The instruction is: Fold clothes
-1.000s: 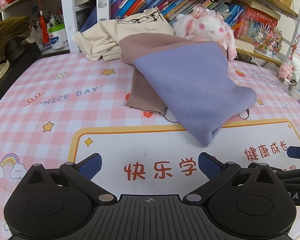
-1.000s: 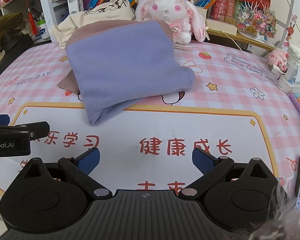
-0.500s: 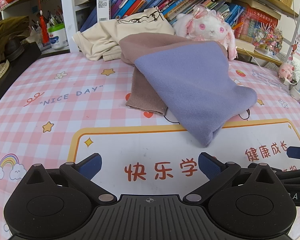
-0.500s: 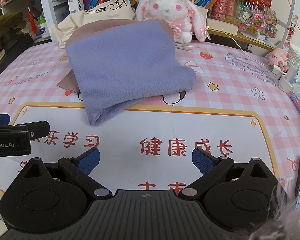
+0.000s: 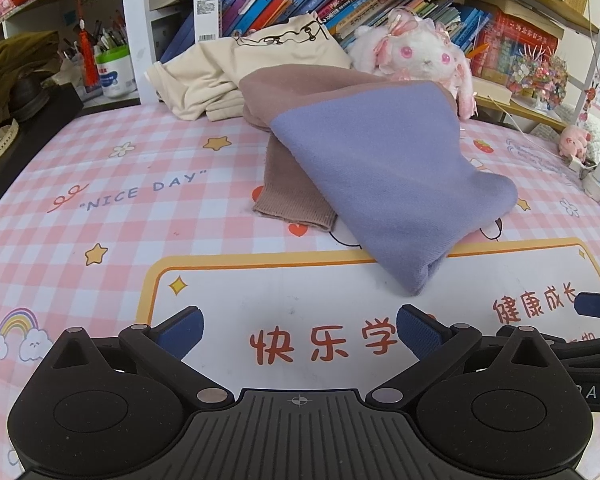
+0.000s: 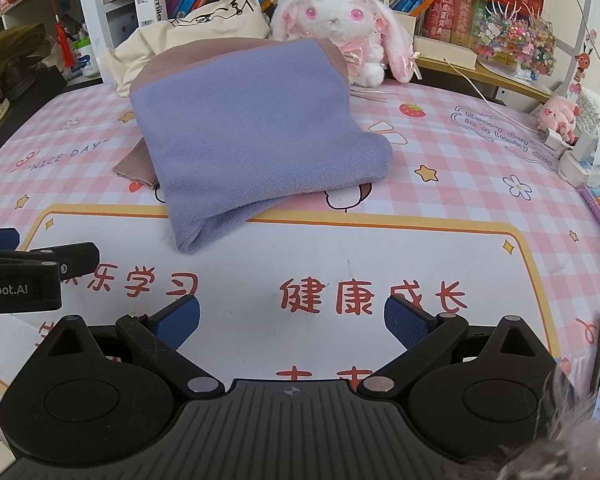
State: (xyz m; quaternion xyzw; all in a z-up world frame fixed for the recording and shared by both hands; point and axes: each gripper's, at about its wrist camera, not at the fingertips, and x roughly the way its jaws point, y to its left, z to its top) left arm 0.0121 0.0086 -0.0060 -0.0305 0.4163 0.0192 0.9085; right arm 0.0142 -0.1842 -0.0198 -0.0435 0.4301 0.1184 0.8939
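two grippers, the left gripper (image 5: 298, 330) and the right gripper (image 6: 292, 318), hover over the table mat (image 6: 340, 256) with jaws apart and empty. the purple-and-mauve garment (image 6: 244, 128) lies folded mid-table, well ahead of both; a cream garment (image 5: 236, 68) sits bunched behind it. judged step: between garments; next, reaching past for the cream one. its far side is hidden by the folded piece.
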